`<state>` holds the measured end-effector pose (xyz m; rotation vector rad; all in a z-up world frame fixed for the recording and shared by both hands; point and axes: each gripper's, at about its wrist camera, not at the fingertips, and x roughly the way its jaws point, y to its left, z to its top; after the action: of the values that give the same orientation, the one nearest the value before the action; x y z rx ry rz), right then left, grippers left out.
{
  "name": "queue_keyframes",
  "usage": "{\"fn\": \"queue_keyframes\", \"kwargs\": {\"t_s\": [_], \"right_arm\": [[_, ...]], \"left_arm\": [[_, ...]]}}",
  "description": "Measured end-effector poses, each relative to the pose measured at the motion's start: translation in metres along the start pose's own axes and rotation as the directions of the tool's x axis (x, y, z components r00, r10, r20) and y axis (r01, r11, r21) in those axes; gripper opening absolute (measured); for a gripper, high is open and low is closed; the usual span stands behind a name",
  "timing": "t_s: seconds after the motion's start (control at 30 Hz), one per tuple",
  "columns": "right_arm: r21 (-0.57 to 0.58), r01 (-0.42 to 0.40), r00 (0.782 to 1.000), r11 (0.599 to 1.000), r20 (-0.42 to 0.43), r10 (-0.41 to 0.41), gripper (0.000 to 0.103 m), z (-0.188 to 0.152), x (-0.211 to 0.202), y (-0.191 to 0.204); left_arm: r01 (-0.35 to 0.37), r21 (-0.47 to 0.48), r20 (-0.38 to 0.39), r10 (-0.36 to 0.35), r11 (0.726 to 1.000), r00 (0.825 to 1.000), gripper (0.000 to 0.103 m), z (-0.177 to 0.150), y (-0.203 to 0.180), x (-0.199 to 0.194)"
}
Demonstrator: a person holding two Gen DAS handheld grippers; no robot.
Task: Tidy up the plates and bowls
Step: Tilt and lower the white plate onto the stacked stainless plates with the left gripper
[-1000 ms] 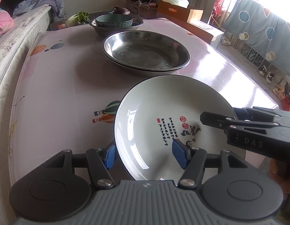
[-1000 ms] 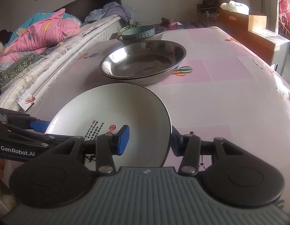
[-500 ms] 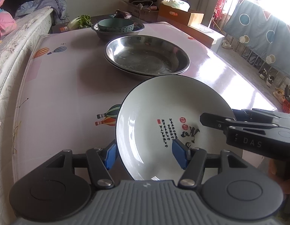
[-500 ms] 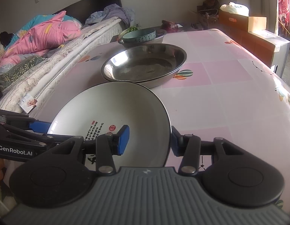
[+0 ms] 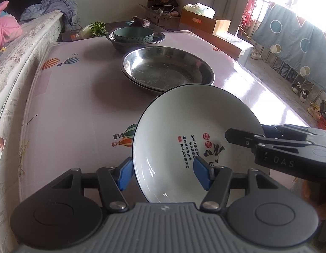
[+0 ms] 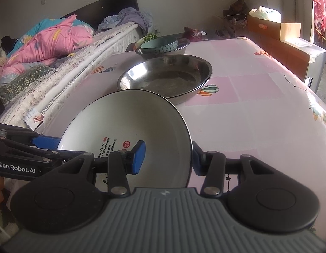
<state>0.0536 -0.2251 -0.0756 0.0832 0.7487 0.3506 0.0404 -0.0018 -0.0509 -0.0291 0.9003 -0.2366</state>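
A white plate (image 5: 190, 124) with a dark rim and red and black writing is held above the table; it also shows in the right wrist view (image 6: 129, 122). My left gripper (image 5: 163, 174) is shut on the plate's near left rim. My right gripper (image 6: 166, 158) is shut on its right rim, one blue pad inside, one outside. Beyond the plate stand stacked steel basins (image 5: 167, 67), which also show in the right wrist view (image 6: 167, 76). Farther back a teal bowl (image 5: 133, 34) sits in a smaller steel basin (image 5: 139, 43).
The table (image 5: 74, 97) has a pink cloth with balloon prints. A bed (image 6: 57, 63) runs along its left side. Cardboard boxes (image 5: 205, 24) stand behind the table at the right, and greens (image 5: 95, 28) lie behind the far basin.
Both grippers have lifted the plate and carried it forward; its far rim now overlaps the near edge of the steel basins.
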Motion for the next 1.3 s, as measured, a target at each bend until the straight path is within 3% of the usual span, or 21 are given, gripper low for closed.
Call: {"fn": "queue_keyframes", "kwargs": {"t_s": [1.3], "right_arm": [[-0.013, -0.013, 1.0, 1.0, 0.014, 0.014, 0.045, 0.025, 0.006, 0.008]], "left_arm": [[-0.003, -0.05, 0.045, 0.006, 0.999, 0.999, 0.062, 0.017, 0.016, -0.007]]}}
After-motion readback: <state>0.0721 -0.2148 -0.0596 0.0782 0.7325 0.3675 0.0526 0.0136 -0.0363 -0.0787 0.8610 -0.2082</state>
